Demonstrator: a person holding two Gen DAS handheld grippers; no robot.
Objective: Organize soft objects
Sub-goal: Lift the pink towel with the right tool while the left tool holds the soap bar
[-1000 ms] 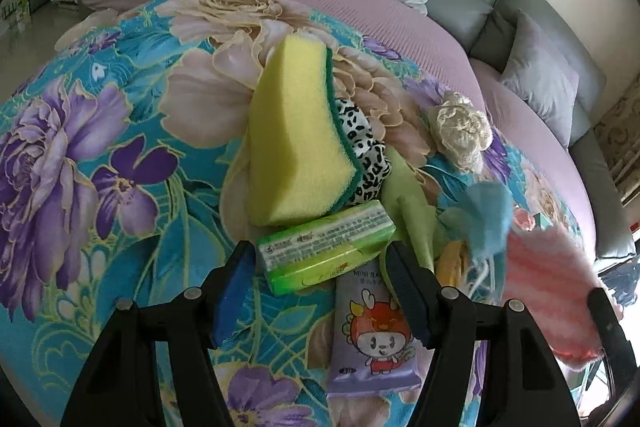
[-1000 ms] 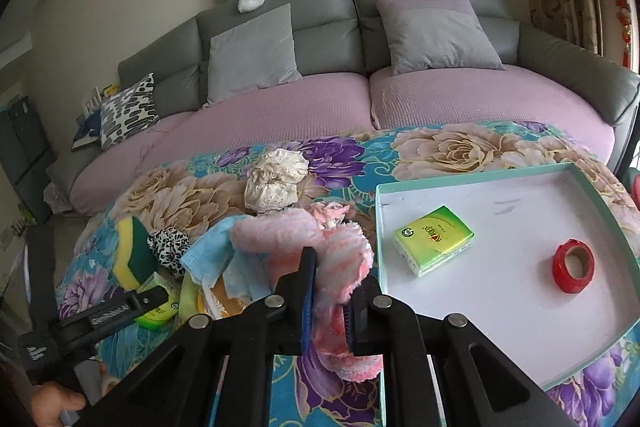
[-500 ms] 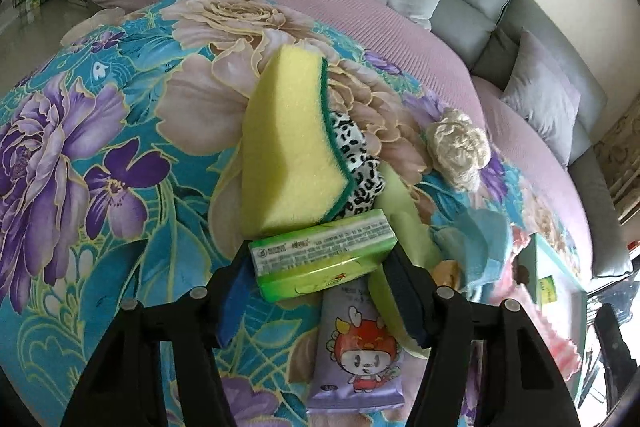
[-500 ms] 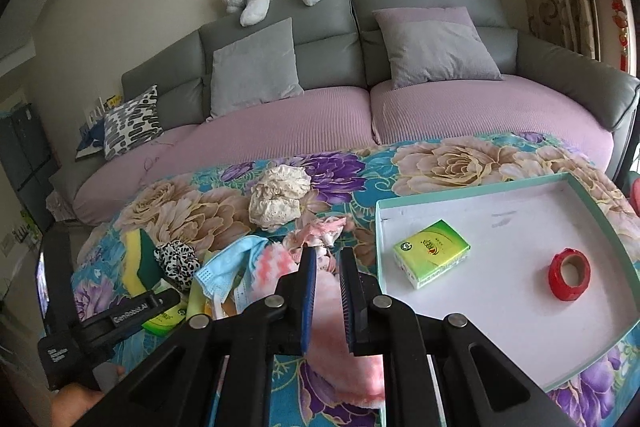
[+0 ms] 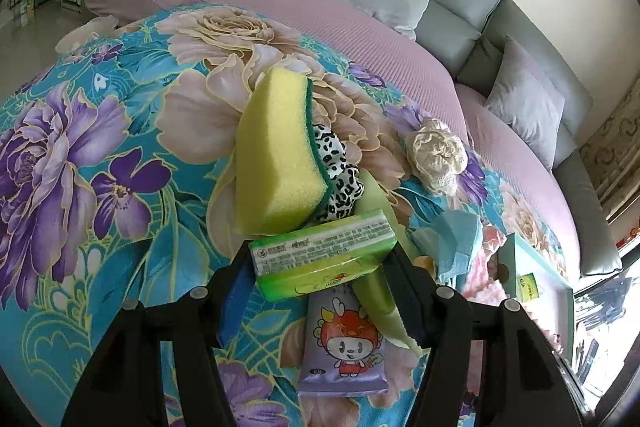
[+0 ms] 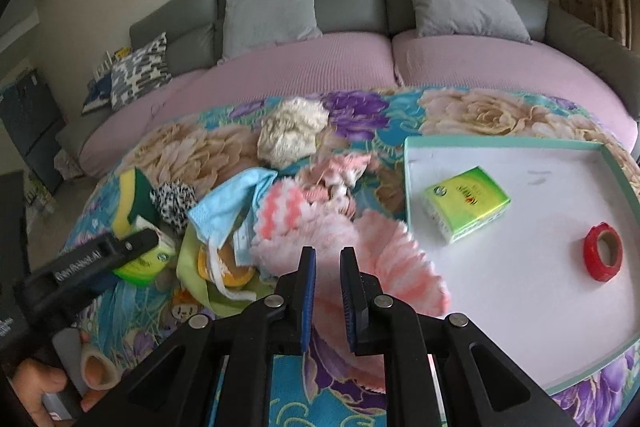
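Jaws of your left gripper (image 5: 322, 281) clamp the green tissue pack (image 5: 323, 255) by its ends, just in front of the yellow sponge (image 5: 276, 163) on the floral worktop (image 5: 80, 155). Your right gripper (image 6: 327, 301) has its jaws nearly closed, the pink fluffy cloth (image 6: 344, 239) between them, draped over the edge of the white tray (image 6: 520, 267).

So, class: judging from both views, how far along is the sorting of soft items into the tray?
Done: one green tissue pack lies in the white tray beside a red tape roll.

In hand: the left claw grips a second green tissue pack; the right claw is nearly shut over the fluffy pink cloth.

Left: yellow sponge, leopard-print scrunchie, cream lace bundle.
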